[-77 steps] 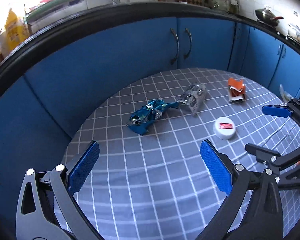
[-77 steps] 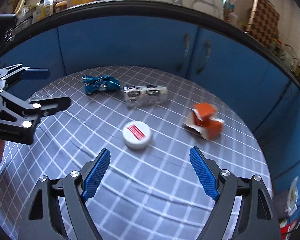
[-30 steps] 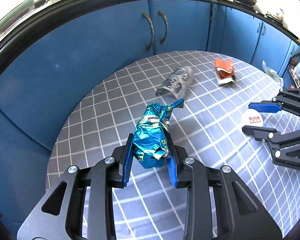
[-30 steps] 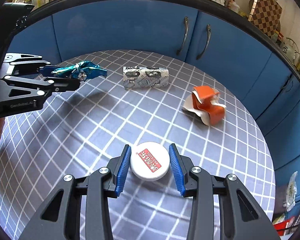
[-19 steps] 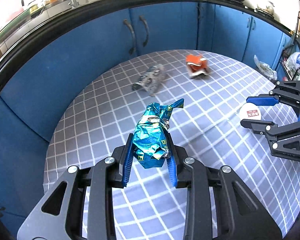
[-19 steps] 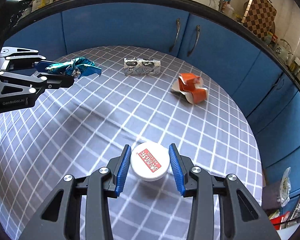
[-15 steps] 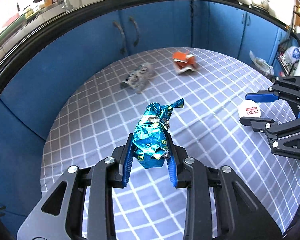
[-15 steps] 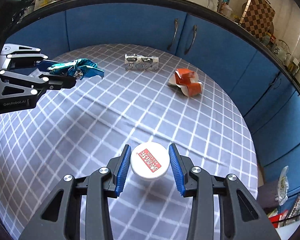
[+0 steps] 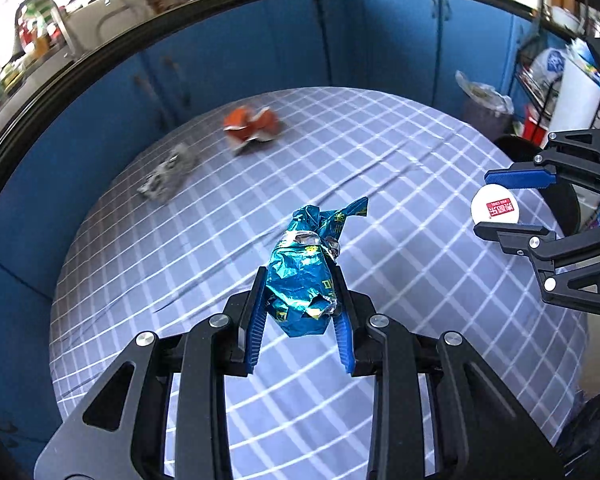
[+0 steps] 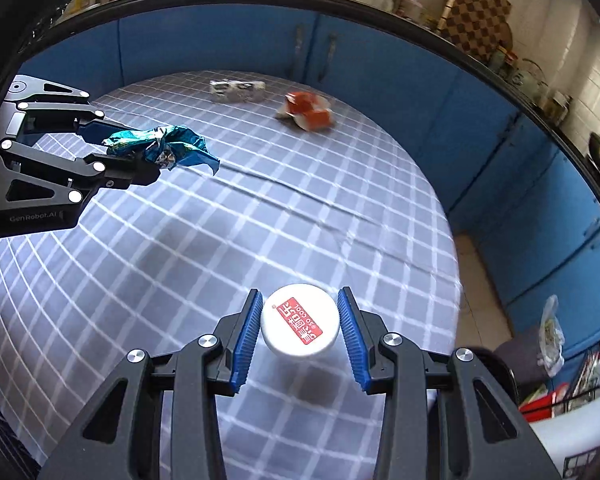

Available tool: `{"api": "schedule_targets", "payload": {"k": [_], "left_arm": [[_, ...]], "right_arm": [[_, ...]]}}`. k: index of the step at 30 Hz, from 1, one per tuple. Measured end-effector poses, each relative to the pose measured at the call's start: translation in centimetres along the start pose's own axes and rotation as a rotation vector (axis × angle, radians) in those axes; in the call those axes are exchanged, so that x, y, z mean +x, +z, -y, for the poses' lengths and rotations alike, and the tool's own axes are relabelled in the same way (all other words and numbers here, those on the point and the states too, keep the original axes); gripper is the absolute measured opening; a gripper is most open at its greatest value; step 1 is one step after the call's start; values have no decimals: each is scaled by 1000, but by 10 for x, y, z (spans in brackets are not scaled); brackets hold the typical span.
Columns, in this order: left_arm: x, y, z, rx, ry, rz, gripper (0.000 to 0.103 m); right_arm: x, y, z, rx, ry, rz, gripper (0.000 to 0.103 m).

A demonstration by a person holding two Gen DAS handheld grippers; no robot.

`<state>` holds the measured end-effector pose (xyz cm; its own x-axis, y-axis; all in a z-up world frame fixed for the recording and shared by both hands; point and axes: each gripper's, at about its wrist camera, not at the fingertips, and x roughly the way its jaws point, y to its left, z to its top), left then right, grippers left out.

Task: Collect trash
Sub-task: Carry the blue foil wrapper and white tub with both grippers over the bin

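Carrying step: my left gripper (image 9: 300, 312) pinches the blue foil wrapper (image 9: 304, 276), my right gripper (image 10: 299, 330) clamps the white tub (image 10: 299, 327), both lifted above the checked table (image 10: 220, 240). Next, I judge, each load needs a bin; the orange carton (image 10: 306, 114) and silver wrapper (image 10: 236, 90) lie at the table's far edge

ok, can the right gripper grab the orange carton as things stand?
Probably not. The right gripper is shut on the white lid, so its fingers are occupied. The orange carton lies at the table's far side; nothing blocks the path across the checked tablecloth.
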<state>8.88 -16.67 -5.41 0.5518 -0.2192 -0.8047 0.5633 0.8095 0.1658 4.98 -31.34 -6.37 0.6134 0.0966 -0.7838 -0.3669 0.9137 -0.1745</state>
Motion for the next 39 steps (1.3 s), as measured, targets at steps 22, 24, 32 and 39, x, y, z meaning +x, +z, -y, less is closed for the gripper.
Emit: {"api": "schedule_targets", "payload": {"k": [22,24,32,39], "left_arm": [[12,56,140,201,-46,11,31],[14,59,147,212,-47,11,31],[23,73,180,258,-64,8,31],[28,87,211,304,-87,14,31]], "right_arm": [[-45,-91,98,210,-129,45,38],[-47,-98,105,224,-138,45,38],[-57,-123,133,279,-177,56,38],[-61,-139,156,332,-198,66,38]]}}
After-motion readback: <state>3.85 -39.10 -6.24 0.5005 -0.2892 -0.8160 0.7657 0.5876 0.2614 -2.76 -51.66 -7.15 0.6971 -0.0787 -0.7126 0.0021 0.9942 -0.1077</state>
